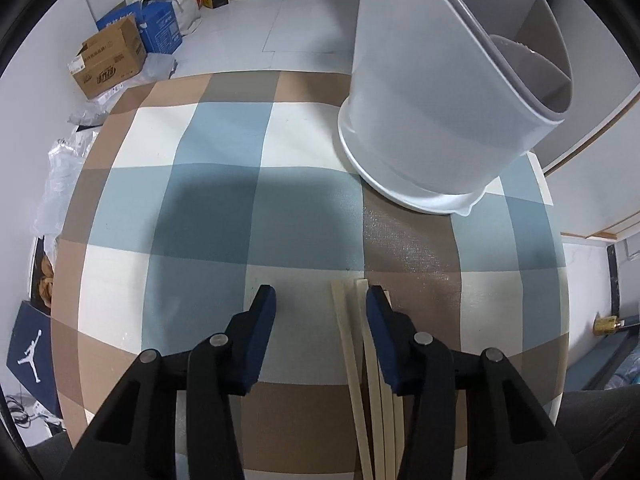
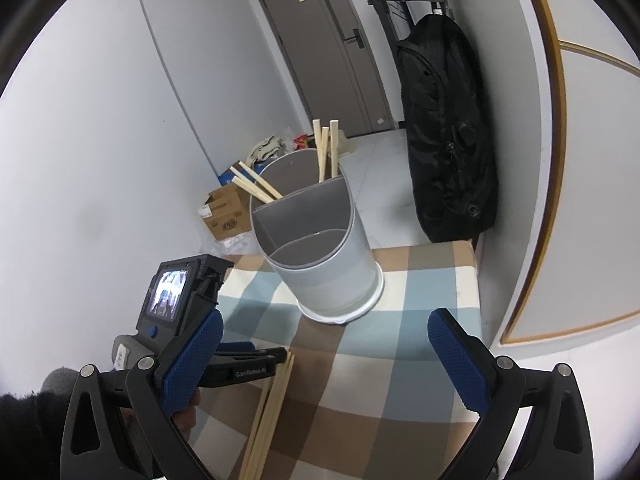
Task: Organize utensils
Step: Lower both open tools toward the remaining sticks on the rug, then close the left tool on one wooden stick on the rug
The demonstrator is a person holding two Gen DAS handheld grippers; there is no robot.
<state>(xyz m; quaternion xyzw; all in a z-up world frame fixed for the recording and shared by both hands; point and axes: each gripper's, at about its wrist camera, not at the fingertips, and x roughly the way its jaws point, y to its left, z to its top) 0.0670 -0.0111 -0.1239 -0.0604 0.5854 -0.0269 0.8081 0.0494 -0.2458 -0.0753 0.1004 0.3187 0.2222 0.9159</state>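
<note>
A grey divided utensil holder [image 2: 320,256] stands on the checkered table [image 2: 420,292], with several wooden chopsticks [image 2: 326,148] upright in its back compartments. It also shows in the left wrist view [image 1: 448,120] at the far right. More chopsticks [image 1: 370,368] lie flat on the table near the front edge. My left gripper [image 1: 320,304] is open low over the table, its right finger [image 1: 384,336] beside these chopsticks. In the right wrist view the chopsticks [image 2: 270,412] lie by the left gripper's body. My right gripper [image 2: 324,340] is open and empty, held above the table.
A black backpack [image 2: 444,132] hangs on the wall behind the table at right. Cardboard boxes [image 1: 108,56] and bags sit on the floor beyond the table's far edge. A grey door [image 2: 320,48] is at the back.
</note>
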